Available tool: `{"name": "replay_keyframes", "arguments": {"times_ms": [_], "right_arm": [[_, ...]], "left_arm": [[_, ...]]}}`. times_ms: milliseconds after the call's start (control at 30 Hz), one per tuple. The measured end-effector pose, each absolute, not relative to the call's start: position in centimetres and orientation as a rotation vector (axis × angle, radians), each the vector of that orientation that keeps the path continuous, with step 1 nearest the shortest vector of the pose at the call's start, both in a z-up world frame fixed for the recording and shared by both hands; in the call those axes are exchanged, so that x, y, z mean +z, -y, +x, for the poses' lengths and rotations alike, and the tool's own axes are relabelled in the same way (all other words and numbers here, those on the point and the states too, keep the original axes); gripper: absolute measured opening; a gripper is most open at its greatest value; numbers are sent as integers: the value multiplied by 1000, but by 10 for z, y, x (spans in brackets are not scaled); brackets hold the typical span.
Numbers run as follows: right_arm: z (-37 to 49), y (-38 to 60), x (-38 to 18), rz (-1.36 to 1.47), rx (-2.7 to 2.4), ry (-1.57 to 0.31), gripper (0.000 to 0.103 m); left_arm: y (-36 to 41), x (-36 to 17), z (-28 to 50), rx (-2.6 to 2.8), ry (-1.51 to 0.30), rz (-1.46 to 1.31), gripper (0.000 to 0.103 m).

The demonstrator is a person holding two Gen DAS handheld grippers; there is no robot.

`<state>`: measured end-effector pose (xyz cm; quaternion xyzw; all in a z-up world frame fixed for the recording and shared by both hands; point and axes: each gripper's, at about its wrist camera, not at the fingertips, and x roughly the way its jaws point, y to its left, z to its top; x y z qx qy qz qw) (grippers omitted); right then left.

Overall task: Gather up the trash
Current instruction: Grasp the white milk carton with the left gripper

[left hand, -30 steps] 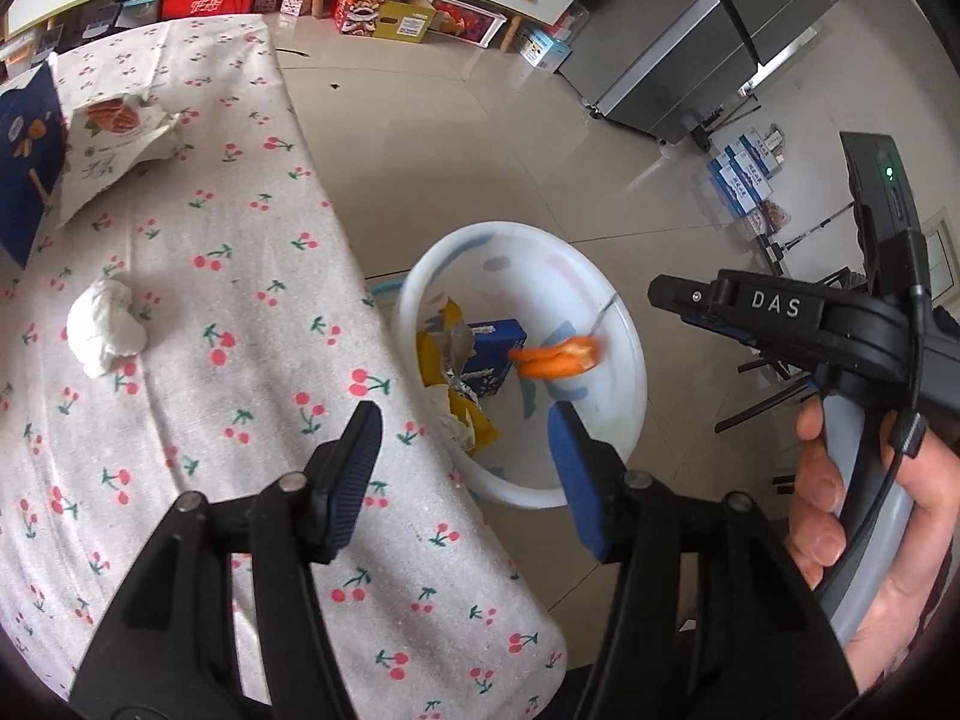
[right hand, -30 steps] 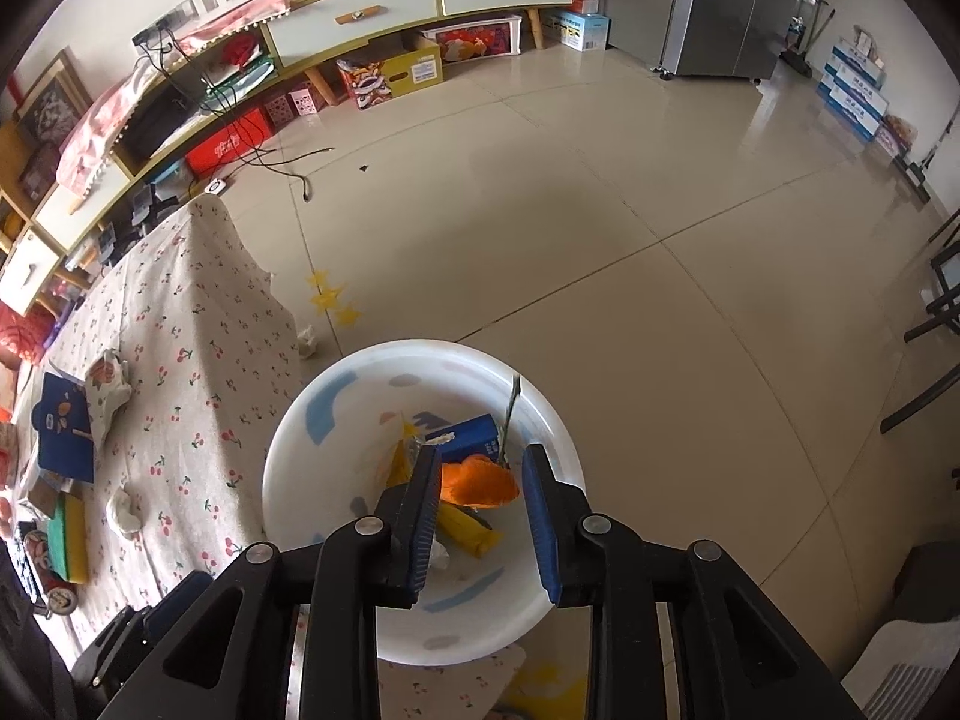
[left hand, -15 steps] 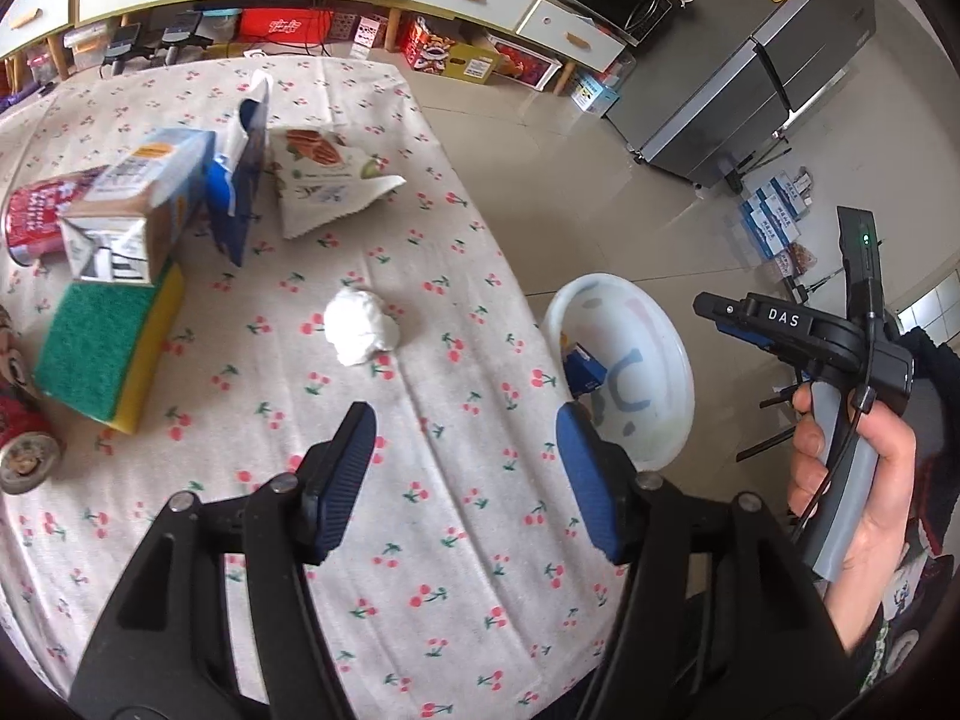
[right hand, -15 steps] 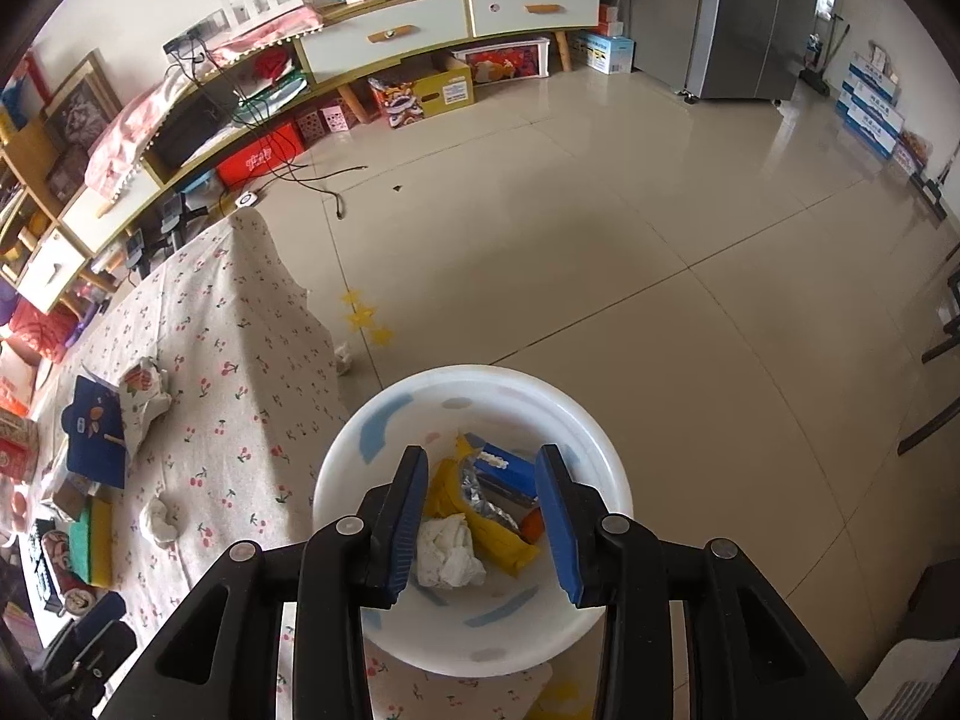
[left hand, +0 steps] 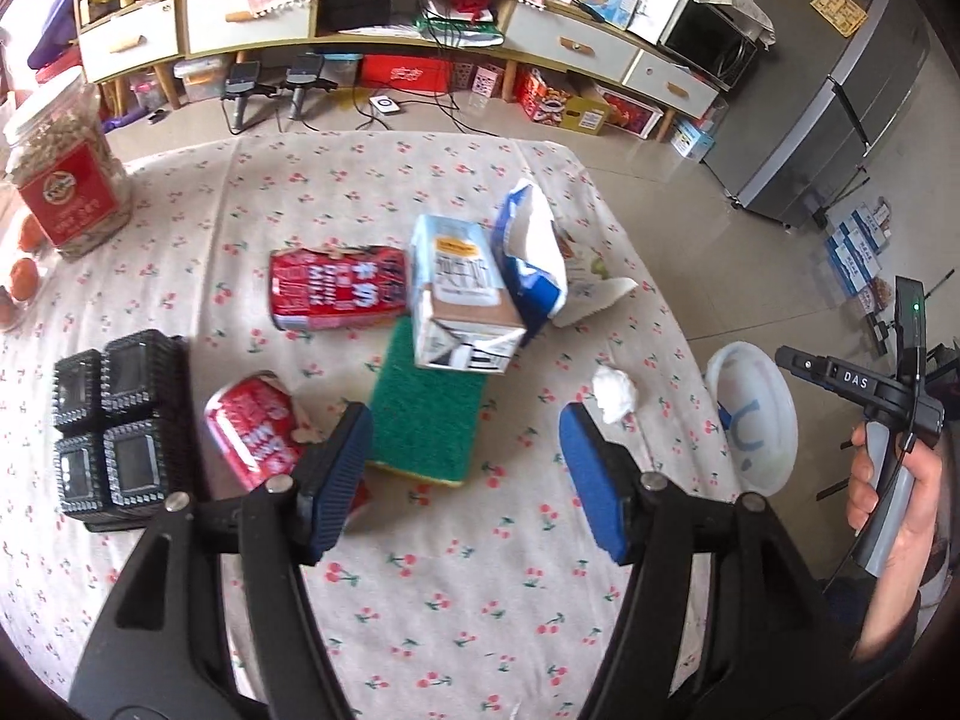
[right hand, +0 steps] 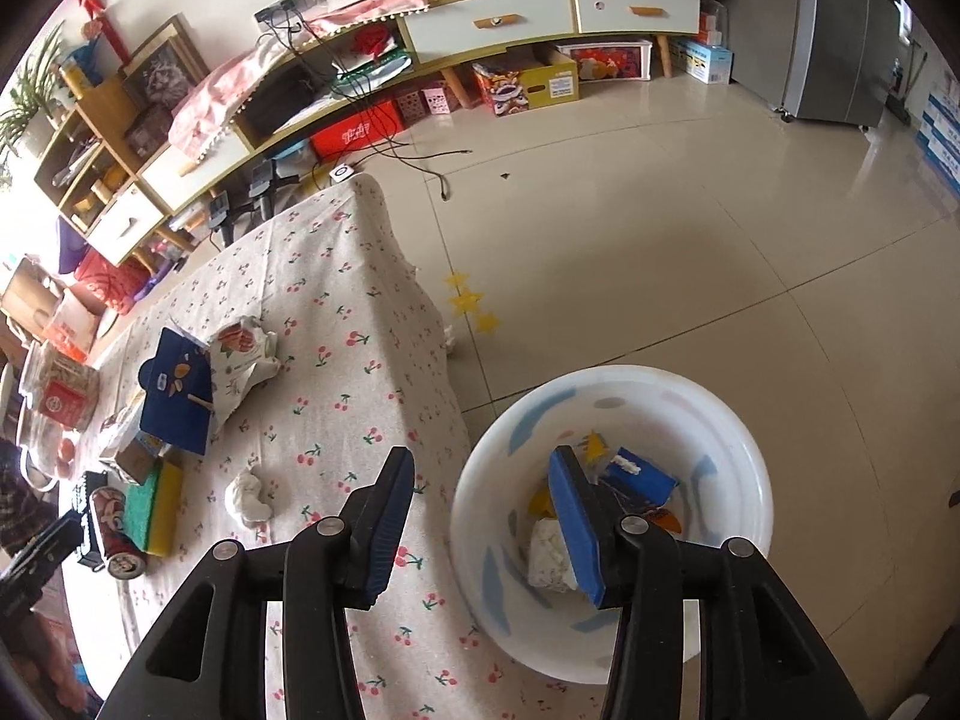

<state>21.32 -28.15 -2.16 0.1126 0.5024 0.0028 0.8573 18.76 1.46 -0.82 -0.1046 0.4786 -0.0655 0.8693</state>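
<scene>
A white trash basin [right hand: 606,516] stands on the floor by the table's right edge, holding wrappers, a blue box and a tissue; its rim shows in the left wrist view [left hand: 753,414]. On the cherry-print cloth lie a crumpled tissue [left hand: 613,393], a milk carton [left hand: 462,294], a blue torn bag [left hand: 531,258], two red cans [left hand: 336,288] [left hand: 255,429] and a green sponge [left hand: 426,414]. My left gripper [left hand: 459,468] is open and empty above the table. My right gripper [right hand: 483,516] is open and empty over the table edge and basin; the tissue [right hand: 249,495] lies to its left.
A black grid tray [left hand: 117,420] sits at the table's left. A red-labelled jar [left hand: 63,180] and oranges [left hand: 24,276] stand at the far left. Shelves and boxes line the back wall. A grey fridge [left hand: 840,102] stands at right. Tiled floor surrounds the basin.
The orange scrap left my right gripper and lies in the basin. My right gripper opened wider and shifted left. My left gripper swung left from the basin to over the table's trash.
</scene>
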Motion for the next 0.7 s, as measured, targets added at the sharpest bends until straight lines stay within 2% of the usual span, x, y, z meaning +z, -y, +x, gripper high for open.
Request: {"name": "replay_keyframes", "arguments": {"times_ms": [200, 500, 700], "right_arm": [[221, 247, -28, 211, 64, -1088, 50], [224, 177, -46, 58, 165, -1134, 50], [227, 164, -52, 29, 184, -1137, 53]], "left_arm": [[-29, -7, 195, -132, -981, -293, 70], [0, -9, 227, -127, -987, -247, 71], [15, -25, 251, -98, -1034, -226, 71]]}}
